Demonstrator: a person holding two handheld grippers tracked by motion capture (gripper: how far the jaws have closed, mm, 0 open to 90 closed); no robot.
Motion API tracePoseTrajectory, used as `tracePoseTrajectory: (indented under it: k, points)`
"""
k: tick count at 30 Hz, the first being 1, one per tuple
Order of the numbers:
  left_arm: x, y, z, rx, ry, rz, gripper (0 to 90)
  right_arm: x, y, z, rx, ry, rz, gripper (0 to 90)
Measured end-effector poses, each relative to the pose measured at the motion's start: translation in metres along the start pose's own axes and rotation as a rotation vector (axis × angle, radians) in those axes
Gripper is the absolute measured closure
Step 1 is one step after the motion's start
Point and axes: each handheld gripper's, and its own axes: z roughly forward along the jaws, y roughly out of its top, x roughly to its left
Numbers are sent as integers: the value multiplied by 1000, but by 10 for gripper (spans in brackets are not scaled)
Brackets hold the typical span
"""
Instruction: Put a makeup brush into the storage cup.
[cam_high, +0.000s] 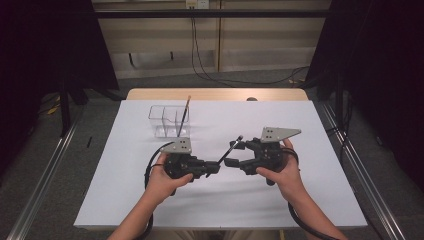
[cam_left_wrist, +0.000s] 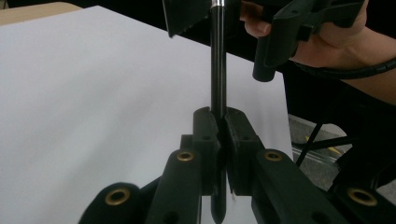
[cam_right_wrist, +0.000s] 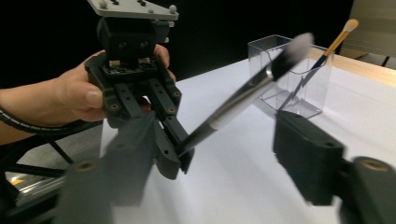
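Note:
A black-handled brush (cam_high: 230, 149) with a grey-white tip (cam_right_wrist: 293, 48) slants up above the white mat. My left gripper (cam_left_wrist: 218, 126) is shut on the lower end of its handle. My right gripper (cam_right_wrist: 215, 127) is open, one jaw on each side of the brush shaft without touching it. In the high view the left gripper (cam_high: 218, 165) and the right gripper (cam_high: 233, 153) face each other near the mat's middle. A clear two-part holder (cam_high: 168, 120) stands behind them with an orange-handled brush (cam_high: 184, 115) leaning in it.
The white mat (cam_high: 300, 200) covers most of the wooden table (cam_high: 215, 94). Metal rails run along both sides on the floor. Cables trail from both grippers past the front edge.

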Motion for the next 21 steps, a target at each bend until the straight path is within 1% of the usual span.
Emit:
tracePoseTrajectory:
  k: [2,3,7,10,11,13,21]
  points:
    - [-1,1,1,-9,0,0,841,0,0,1,3,-3,-6,444]
    - [-1,1,2,-9,-4,2,842,0,0,1,4,5,-6,487]
    - [-1,2,4,-14,-4,2,842,1,-1,3,16,22,4,594]
    - [-1,2,5,-29,-8,-3,841,1,-1,4,18,27,11,680]
    - [-1,2,6,-26,-7,0,841,1,-1,4,17,25,12,709]
    - [-1,2,7,-33,-8,-8,841,1,-2,5,11,39,28,728]
    - [-2,1,14,-36,-19,-21,840,-1,-2,4,-3,53,60,783]
